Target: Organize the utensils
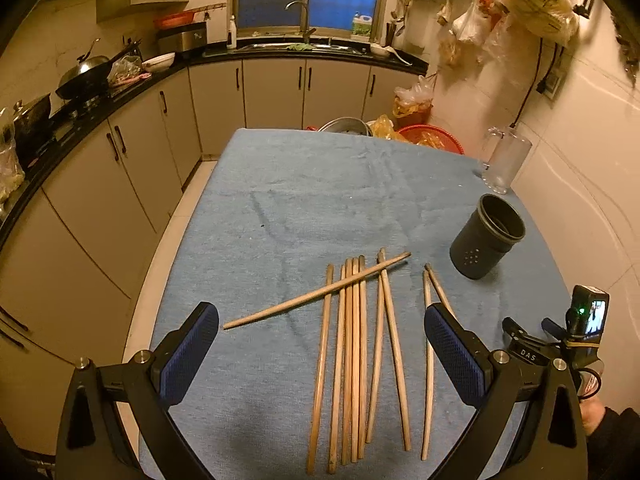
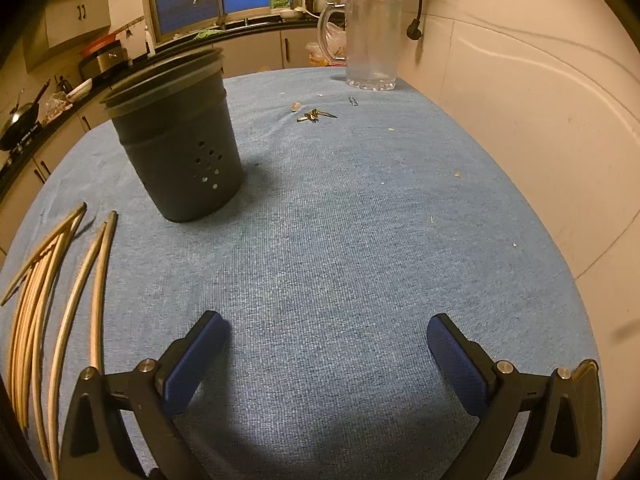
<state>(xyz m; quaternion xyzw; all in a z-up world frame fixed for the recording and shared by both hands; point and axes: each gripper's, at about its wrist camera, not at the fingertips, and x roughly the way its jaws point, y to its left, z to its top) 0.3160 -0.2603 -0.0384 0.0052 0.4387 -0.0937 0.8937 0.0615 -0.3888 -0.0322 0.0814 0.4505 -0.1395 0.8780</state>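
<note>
The long pale wooden chopsticks (image 1: pixel 352 360) all lie loose on the blue cloth-covered table (image 1: pixel 280 208) beside the dark perforated cylindrical holder (image 1: pixel 486 236), seemingly unfilled, while left gripper (image 1: pixel 320 344) and right gripper (image 2: pixel 326 348) gape wide, holding nothing.

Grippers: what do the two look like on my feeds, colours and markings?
Both match: left gripper and right gripper have black angular frames, silver bolts and blue textured pads. The left wrist view shows white "DAS" lettering and a green light on the right one.

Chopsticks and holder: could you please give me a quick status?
Both hand-held grippers, left and right, open, empty. Chopsticks loose on cloth, one crossing. Holder upright, unobstructed.
</note>
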